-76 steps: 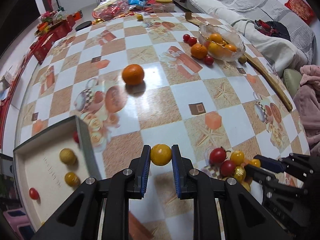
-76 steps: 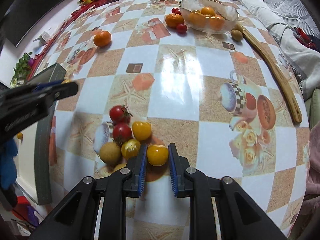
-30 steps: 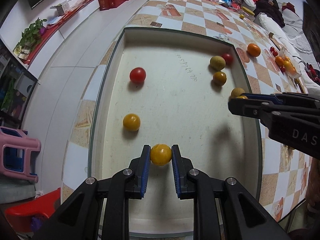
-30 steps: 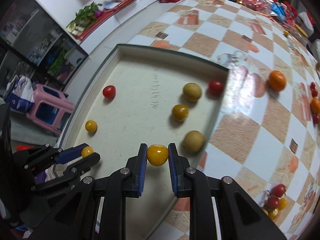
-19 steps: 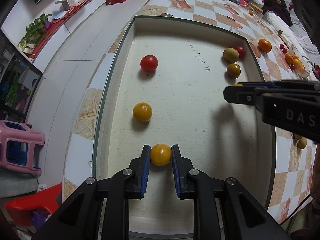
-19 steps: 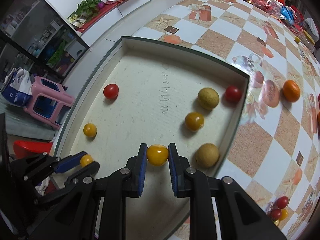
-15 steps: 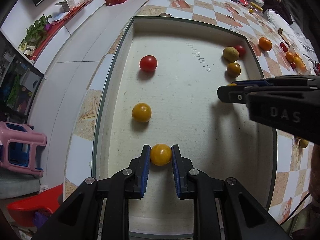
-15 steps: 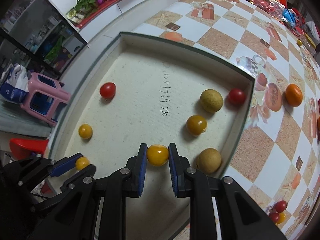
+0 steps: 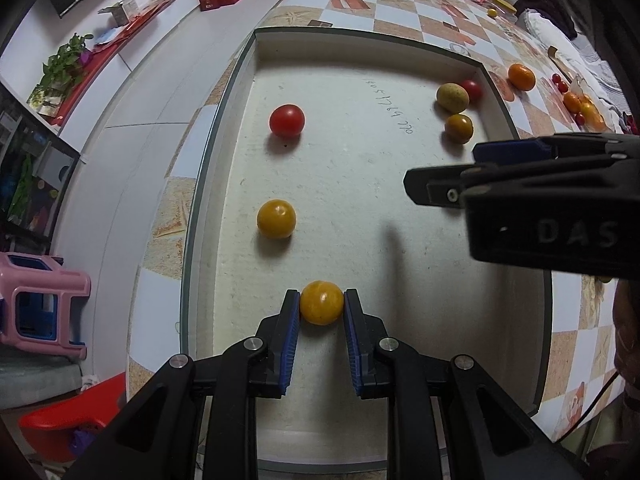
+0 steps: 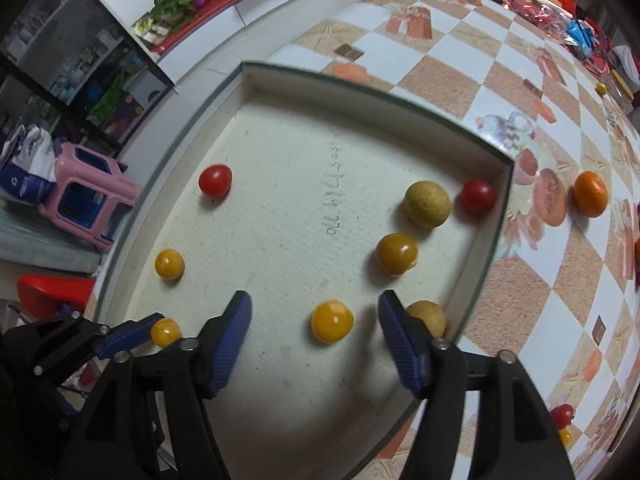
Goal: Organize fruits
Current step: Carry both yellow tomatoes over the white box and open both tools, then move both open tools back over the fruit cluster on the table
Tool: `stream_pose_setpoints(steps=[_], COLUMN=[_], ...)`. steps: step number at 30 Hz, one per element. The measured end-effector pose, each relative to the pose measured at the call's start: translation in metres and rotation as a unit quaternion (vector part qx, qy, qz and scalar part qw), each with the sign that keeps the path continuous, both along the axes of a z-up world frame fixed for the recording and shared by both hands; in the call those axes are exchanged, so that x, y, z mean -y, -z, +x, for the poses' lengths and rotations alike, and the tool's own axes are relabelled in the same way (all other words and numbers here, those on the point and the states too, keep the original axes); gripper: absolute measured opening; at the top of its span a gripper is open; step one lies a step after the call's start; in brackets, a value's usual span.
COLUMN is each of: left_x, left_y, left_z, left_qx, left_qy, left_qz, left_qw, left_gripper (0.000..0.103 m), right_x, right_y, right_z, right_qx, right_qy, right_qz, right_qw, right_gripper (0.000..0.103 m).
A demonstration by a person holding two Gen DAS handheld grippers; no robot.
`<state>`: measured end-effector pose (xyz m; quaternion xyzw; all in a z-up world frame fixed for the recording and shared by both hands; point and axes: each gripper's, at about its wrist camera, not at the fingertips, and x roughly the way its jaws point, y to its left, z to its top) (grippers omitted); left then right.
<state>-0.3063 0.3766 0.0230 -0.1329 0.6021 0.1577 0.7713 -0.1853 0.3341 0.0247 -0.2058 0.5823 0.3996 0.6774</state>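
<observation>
A shallow white tray [image 9: 240, 64] with a dark rim lies on the checked table and holds several small fruits. My left gripper [image 9: 321, 309] is shut on a yellow tomato [image 9: 321, 307] low over the tray's near end; it also shows in the right wrist view [image 10: 165, 332]. My right gripper [image 10: 315, 322] is open, its jaws wide apart, with a loose yellow tomato [image 10: 332, 321] lying on the tray floor between them. In the tray are also a red tomato [image 10: 215, 180], another yellow one [image 10: 169, 264], a brownish fruit [image 10: 427, 204], an orange-brown one [image 10: 396, 254] and a second red tomato [image 10: 477, 196].
An orange [image 10: 590, 194] lies on the table beyond the tray's right wall. More small tomatoes [image 10: 562, 416] lie at the lower right. A brownish fruit [image 10: 430, 316] sits behind my right finger. A pink stool [image 10: 80, 200] stands on the floor to the left, past the table edge.
My right gripper has opened and let go of its yellow tomato, which now lies on the tray floor. The left gripper still holds its tomato, lower over the tray.
</observation>
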Motion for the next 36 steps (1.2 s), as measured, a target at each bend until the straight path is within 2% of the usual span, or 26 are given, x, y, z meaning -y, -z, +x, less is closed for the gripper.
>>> stream_pose_setpoints(steps=[1, 2, 3, 4, 14, 20, 28, 32, 36], left_x=[0.000, 0.001, 0.001, 0.002, 0.016, 0.037, 0.073, 0.096, 0.121], left_y=[0.000, 0.000, -0.001, -0.004, -0.011, -0.024, -0.038, -0.042, -0.042], left_z=[0.000, 0.001, 0.001, 0.001, 0.021, 0.041, 0.072, 0.086, 0.099], left_qx=[-0.001, 0.000, 0.000, 0.011, 0.005, 0.020, 0.040, 0.046, 0.049], left_qy=[0.002, 0.005, 0.005, 0.004, 0.038, 0.078, 0.134, 0.164, 0.191], left_qz=[-0.001, -0.003, 0.000, 0.014, 0.023, 0.031, 0.030, 0.028, 0.022], left_qw=[1.0000, 1.0000, 1.0000, 0.9998, 0.9990, 0.9963, 0.9897, 0.9849, 0.9800], left_gripper=[0.024, 0.041, 0.068, 0.074, 0.075, 0.075, 0.075, 0.075, 0.075], right_x=[0.002, 0.006, 0.008, 0.011, 0.058, 0.116, 0.205, 0.229, 0.241], right_y=[-0.004, -0.008, -0.011, -0.014, -0.035, -0.036, -0.016, -0.002, 0.006], right_z=[0.001, 0.003, 0.004, 0.005, 0.019, 0.029, 0.019, 0.015, 0.017], right_qx=[0.003, 0.005, 0.007, 0.008, 0.029, 0.038, 0.046, 0.042, 0.036], right_qy=[0.003, 0.005, 0.009, 0.014, 0.075, 0.142, 0.230, 0.253, 0.263], right_qz=[0.008, 0.014, 0.018, 0.021, 0.030, 0.011, -0.059, -0.079, -0.076], right_qw=[1.000, 1.000, 1.000, 1.000, 0.996, 0.989, 0.970, 0.963, 0.961], right_gripper=[0.080, 0.081, 0.081, 0.081, 0.084, 0.084, 0.084, 0.084, 0.084])
